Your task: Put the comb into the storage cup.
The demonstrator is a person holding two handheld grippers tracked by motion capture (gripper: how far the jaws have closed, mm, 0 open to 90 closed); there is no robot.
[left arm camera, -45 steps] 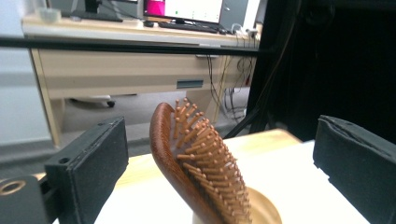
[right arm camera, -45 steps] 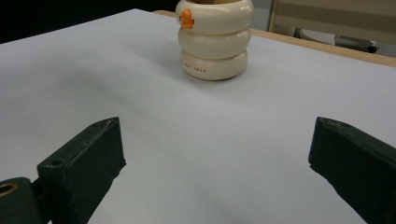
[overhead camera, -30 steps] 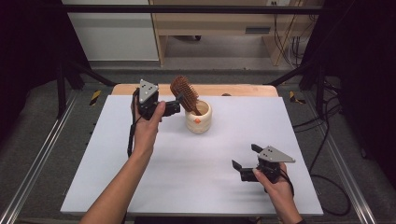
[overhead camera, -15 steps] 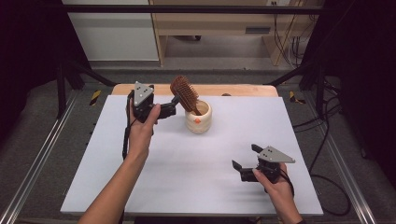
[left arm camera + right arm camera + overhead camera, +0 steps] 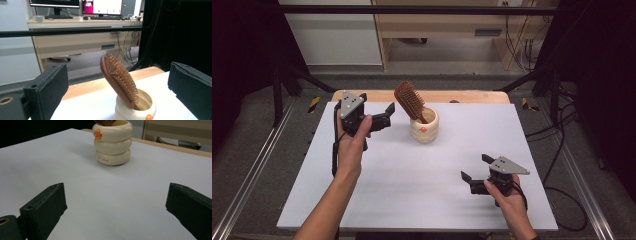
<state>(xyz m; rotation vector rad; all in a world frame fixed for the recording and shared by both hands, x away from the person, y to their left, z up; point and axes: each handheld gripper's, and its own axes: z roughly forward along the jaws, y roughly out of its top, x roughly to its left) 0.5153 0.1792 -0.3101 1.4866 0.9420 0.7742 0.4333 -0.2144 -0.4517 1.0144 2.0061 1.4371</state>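
A brown wooden hairbrush (image 5: 408,100) stands handle-down in a cream ringed cup (image 5: 425,128) at the back middle of the white table (image 5: 412,195), leaning left. My left gripper (image 5: 388,115) is open, held just left of the brush and apart from it. In the left gripper view the brush (image 5: 120,77) and cup (image 5: 136,111) sit between the wide-open jaws of my left gripper (image 5: 118,73). My right gripper (image 5: 475,167) rests open near the front right, empty. In the right gripper view, my right gripper (image 5: 116,195) faces the cup (image 5: 113,143) from a distance.
A wooden strip (image 5: 472,96) runs along the table's far edge. Metal rails (image 5: 257,165) flank both sides. A desk (image 5: 82,35) with monitors stands beyond the table. The white surface between the cup and my right gripper is bare.
My left gripper has drawn back to the left, away from the brush. The brush stays in the cup. The right gripper has not moved.
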